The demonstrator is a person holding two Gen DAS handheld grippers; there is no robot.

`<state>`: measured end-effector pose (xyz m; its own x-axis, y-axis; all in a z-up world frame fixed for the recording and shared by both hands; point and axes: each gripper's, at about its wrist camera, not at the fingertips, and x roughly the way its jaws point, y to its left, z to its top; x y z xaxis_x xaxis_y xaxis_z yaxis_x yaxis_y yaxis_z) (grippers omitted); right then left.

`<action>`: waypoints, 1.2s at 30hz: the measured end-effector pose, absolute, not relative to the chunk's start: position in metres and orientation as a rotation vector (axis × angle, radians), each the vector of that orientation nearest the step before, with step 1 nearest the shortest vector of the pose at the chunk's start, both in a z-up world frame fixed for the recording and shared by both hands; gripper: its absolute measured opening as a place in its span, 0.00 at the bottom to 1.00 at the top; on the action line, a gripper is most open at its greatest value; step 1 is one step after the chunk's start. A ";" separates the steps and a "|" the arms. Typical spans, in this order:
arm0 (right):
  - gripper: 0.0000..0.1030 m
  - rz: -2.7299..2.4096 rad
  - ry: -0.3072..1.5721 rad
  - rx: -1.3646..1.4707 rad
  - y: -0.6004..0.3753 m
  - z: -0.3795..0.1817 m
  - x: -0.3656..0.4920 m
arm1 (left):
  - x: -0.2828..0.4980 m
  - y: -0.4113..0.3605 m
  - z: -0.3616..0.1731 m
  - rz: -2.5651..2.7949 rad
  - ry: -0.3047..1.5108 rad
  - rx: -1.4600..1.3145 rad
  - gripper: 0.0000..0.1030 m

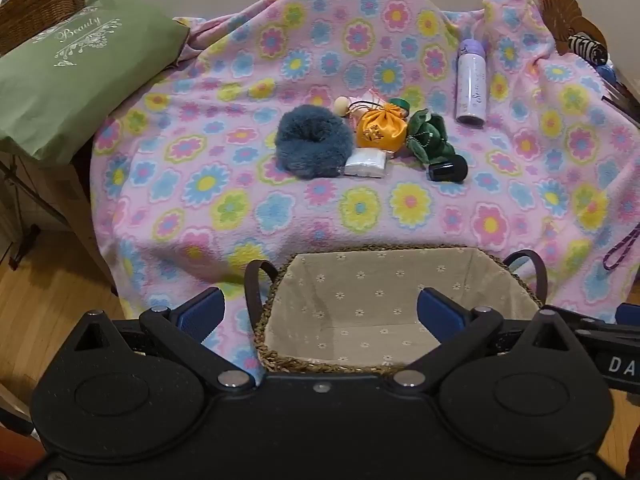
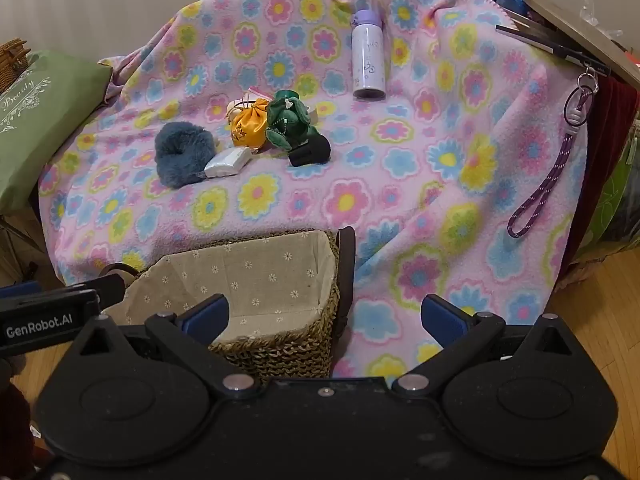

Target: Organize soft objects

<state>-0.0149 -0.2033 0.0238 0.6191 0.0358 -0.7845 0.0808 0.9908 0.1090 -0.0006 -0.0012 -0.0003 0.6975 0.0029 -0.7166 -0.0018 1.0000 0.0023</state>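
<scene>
My left claw [image 1: 320,312] is wide apart and holds nothing. It hangs at the bottom of the left view, right over the basket [image 1: 276,292]. I think I am parked there so I can drop soft things straight in. The basket looks empty inside, just its dotted cloth, so nothing is sorted yet.

My right claw [image 2: 324,316] is wide apart too, with nothing in it. In the right view the basket [image 2: 280,344] sits at the bottom, a bit left of the middle, so this claw is off to its right side, over the blanket [image 2: 400,208].

The soft things are in a little pile in the middle of the left view, well above the basket. The blue fluffy ring [image 1: 314,146] is on the left. The orange pouch [image 1: 378,130] is just beside it, and the green plush [image 1: 428,134] touches the pouch on the right. A small white packet [image 1: 366,168] lies in front, touching the ring.

Some hard things are mixed in: a black cap [image 1: 448,168] just below the plush and a purple bottle [image 1: 472,80] lying apart at the upper right. I think those should stay out.

The ring is nearest my left side, so I would reach for it first.
</scene>
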 end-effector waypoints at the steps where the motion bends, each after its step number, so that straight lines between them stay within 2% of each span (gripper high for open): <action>1: 1.00 -0.024 0.903 0.142 -0.203 0.024 -0.015 | -0.001 -0.002 0.000 0.005 0.799 0.003 0.97; 36: 1.00 -0.024 0.914 0.146 -0.203 0.022 -0.014 | 0.000 0.001 -0.004 -0.003 0.819 -0.004 0.97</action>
